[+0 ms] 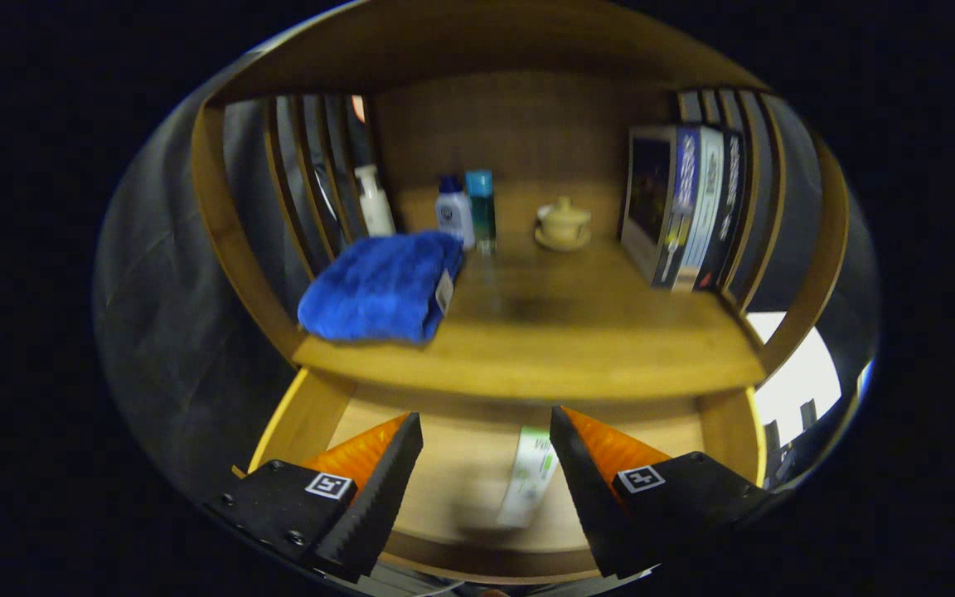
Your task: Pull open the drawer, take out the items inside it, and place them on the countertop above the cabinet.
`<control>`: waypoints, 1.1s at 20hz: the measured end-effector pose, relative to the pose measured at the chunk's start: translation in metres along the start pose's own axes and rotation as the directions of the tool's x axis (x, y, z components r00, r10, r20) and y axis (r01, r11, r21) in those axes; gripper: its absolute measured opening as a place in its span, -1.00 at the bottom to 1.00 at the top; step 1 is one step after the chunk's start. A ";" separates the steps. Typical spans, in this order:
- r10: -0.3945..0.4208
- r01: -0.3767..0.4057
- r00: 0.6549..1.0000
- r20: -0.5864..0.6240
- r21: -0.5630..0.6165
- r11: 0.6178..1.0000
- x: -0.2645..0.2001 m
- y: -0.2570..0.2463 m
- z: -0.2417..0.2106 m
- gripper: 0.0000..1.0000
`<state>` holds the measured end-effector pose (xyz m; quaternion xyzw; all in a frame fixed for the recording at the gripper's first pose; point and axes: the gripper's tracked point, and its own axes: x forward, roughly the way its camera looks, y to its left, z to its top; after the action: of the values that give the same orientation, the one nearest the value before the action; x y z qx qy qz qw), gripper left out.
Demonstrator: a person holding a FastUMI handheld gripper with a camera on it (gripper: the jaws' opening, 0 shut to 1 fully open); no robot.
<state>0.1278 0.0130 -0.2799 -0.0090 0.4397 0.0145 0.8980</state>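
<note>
My gripper (486, 489) sits low in the frame, fingers spread apart and clasping nothing, angled down over the open drawer (444, 464). Between the fingers, nearer the right one, a white-and-green tube (530, 477) lies on the drawer floor. On the countertop (577, 332) above, left to right: a folded blue towel (378, 286), a white bottle (374, 199), two small bottles (467, 210), a lidded cup (563, 222), and upright books (681, 207).

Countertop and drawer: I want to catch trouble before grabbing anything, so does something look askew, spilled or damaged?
Nothing stands out. The blue towel lies folded on the countertop, the bottles and lidded cup stand upright, and the books only lean. The open gripper hovers over a white-green item lying in the open drawer.
</note>
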 end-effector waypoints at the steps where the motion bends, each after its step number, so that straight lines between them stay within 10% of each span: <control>1: -0.004 0.004 0.999 -0.042 0.001 1.000 0.008 -0.001 -0.010 1.00; 16: -0.125 0.117 0.922 -0.367 -0.045 0.992 0.082 -0.025 -0.081 0.97; 22: -0.134 0.148 0.889 -0.438 -0.002 0.989 0.077 -0.027 -0.083 0.61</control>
<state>0.1105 -0.0151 -0.3912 -0.0297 0.6284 -0.0600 0.7750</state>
